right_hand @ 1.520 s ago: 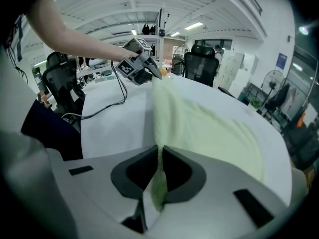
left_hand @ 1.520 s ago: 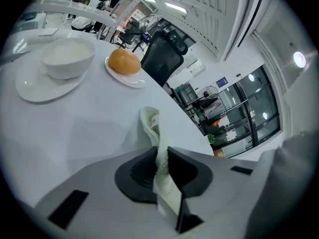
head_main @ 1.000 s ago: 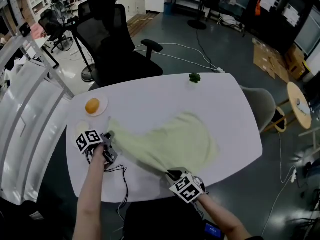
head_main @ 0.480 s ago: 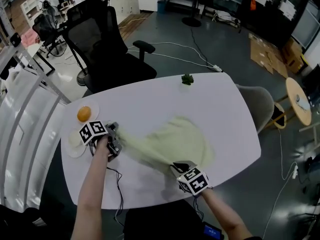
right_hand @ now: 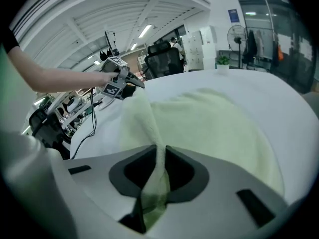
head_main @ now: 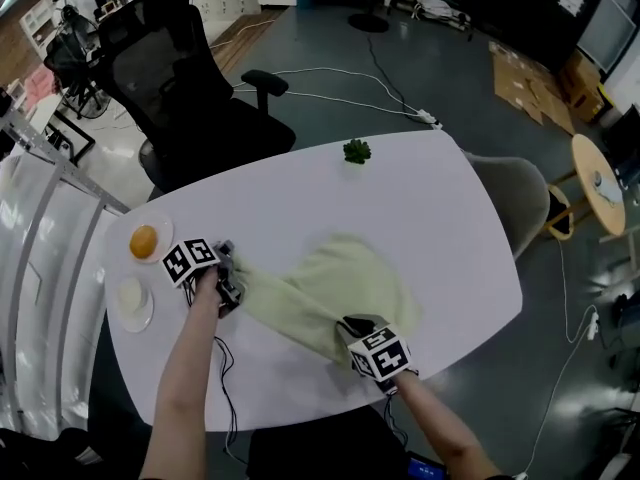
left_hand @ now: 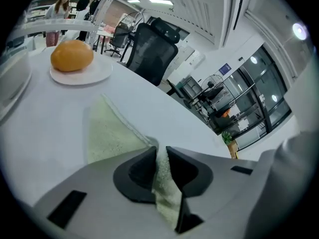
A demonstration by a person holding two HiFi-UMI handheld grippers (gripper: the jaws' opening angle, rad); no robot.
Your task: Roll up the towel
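Pinching towel (head_main: 345, 278), left claw (head_main: 232, 286) tight, right claw (head_main: 352, 326) just opening, towel between

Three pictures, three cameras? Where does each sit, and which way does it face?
Head view: on the person's head, looking steeply down at the table; both forearms show.
Left gripper view: on the left gripper, along jaws shut on the towel, toward the orange.
Right gripper view: on the right gripper; jaws, just opening slightly, pinch the towel; faces the left gripper.
Shared: every view shows the towel.
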